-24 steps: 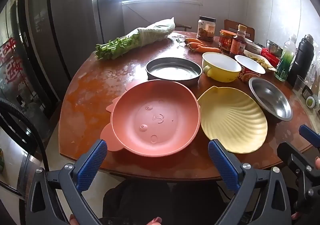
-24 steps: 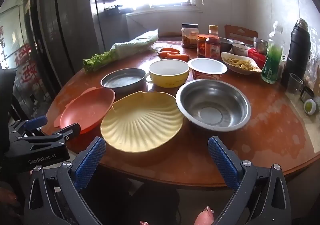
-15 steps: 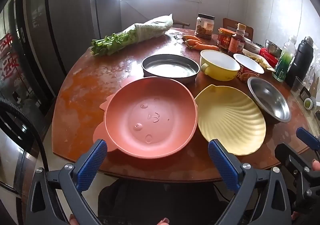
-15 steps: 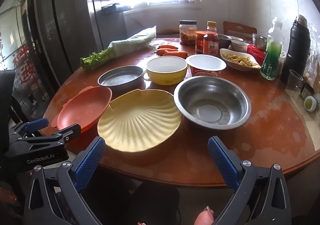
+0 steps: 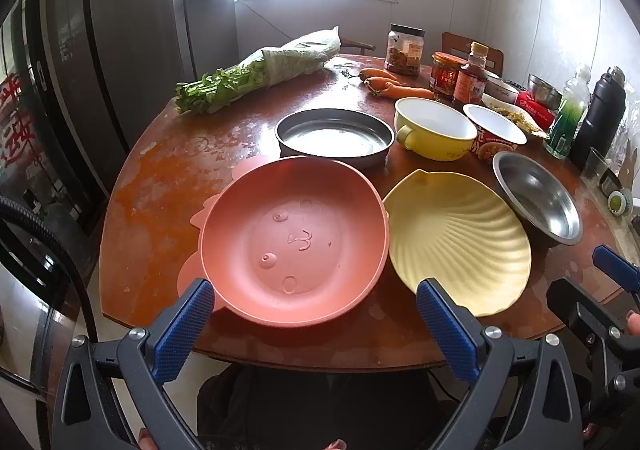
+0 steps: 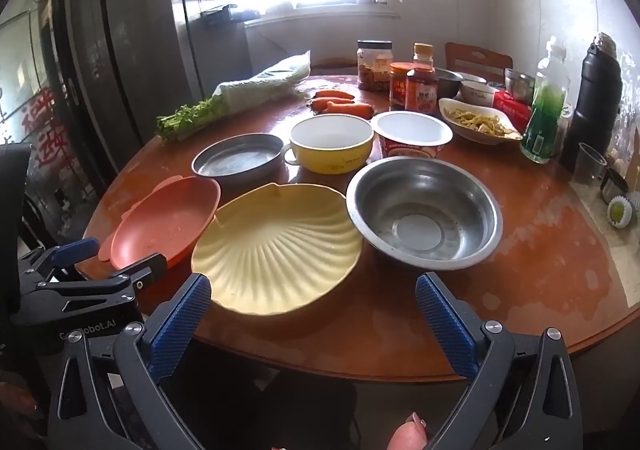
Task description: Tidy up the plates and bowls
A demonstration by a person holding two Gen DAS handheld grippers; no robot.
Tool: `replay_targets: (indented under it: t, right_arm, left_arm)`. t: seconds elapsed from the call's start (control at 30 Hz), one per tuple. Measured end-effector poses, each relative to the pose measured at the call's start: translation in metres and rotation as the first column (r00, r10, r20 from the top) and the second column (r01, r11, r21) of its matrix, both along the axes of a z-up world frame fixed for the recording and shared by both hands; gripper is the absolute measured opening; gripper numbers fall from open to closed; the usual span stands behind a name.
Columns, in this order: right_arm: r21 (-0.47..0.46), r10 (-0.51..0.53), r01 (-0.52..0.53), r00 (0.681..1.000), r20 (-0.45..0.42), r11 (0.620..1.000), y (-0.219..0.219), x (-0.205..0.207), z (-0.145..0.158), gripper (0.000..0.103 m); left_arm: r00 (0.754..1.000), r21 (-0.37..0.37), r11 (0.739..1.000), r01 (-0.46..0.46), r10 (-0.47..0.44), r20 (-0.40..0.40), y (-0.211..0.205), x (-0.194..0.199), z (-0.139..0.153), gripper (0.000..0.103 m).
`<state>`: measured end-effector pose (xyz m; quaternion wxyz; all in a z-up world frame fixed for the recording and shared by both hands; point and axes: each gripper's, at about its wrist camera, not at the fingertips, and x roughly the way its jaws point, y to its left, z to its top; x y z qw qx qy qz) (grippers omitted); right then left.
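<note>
Both hand-held grippers are wide apart with nothing between the blue pads, and both tilt down at the near edge of the bench (image 5: 160, 185). Left hand-held gripper (image 5: 316, 324) hangs right in front of the pink plate, right hand-held gripper (image 6: 314, 316) sits in front of the gap between the shell plate and the steel bowl. Neither one touches any dish.

So the bench is a round, reddish, pretty worn thing, and the dishes are all out on it, nothing stacked. Near row, left to right: pink plate (image 5: 294, 246) with a little face molded into it, yellow shell plate (image 6: 276, 246) just beside it with rims about touching, then the steel bowl (image 6: 424, 211) close on the right. Behind those sits a shallow metal pan (image 5: 334, 135), a yellow cup-bowl (image 6: 332, 143) with a handle, and a white noodle cup (image 6: 412, 133).

Further back it's groceries: a wrapped bunch of greens (image 5: 256, 75) lying toward the far left, a few carrots (image 6: 338, 103), some jars (image 6: 374, 65) and a sauce bottle, a dish of food (image 6: 478, 121), a green bottle (image 6: 546, 105) and a black flask (image 6: 596, 97) on the right side.

Fingertips of the person show at the bottom edge of both views.
</note>
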<state>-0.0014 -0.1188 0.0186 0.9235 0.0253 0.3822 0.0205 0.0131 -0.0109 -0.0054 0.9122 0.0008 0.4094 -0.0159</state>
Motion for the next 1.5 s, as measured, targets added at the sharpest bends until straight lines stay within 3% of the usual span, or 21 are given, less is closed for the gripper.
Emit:
replay_targets:
  t: [1.5]
  right_arm:
    - [-0.013,-0.009,0.008,1.0,-0.015,1.0,0.0004,0.0068,0.0001,0.102]
  left_arm:
    - [1.0,0.011,1.0,-0.005,0.005,0.004,0.0045,0.0022,0.0036,0.102]
